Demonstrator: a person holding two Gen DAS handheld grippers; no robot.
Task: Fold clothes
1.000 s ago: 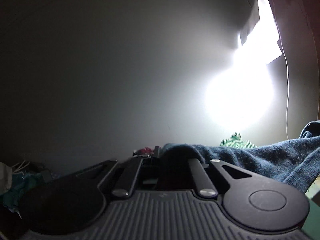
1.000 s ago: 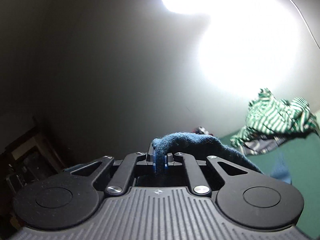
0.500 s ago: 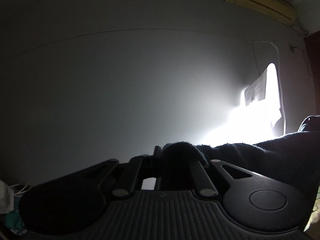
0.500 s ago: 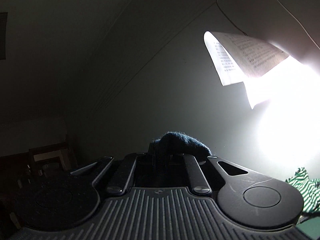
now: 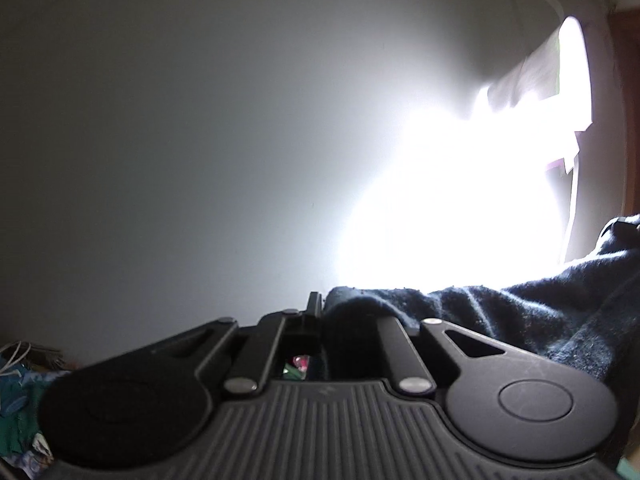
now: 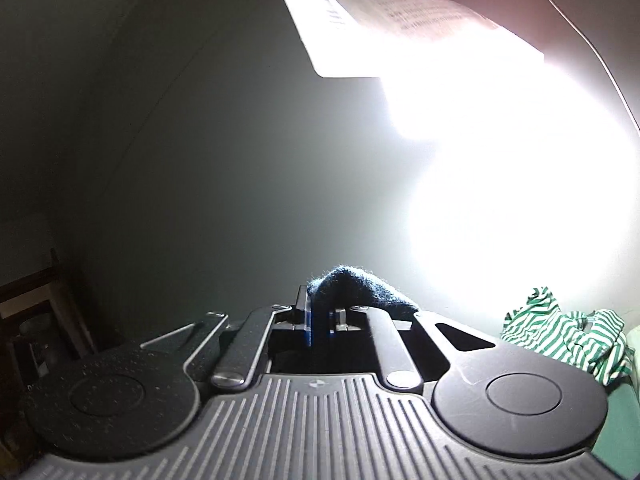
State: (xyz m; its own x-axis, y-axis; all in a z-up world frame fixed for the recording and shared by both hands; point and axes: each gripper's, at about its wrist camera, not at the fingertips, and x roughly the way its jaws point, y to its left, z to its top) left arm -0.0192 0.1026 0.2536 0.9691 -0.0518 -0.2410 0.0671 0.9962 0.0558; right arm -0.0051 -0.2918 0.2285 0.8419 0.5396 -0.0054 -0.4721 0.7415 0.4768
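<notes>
Left gripper [image 5: 320, 312] is clamping a fold of the dark blue knit garment [image 5: 520, 312], jaws pinched together on it; the cloth is trailing off to the right edge of the view. Right gripper [image 6: 320, 312] is pinching another bunch of the same garment [image 6: 356, 288], which is humping up over the fingertips. Both are facing a plain grey wall [image 5: 200, 140] with a blown-out glare [image 6: 520, 180] washing over its right side. A printed paper sheet [image 6: 380, 12] is hanging above the glare. A green-striped garment [image 6: 560, 332] is lying crumpled on a green surface [image 6: 616, 432]. Dark wooden furniture [image 6: 32, 320] is sitting low left.
</notes>
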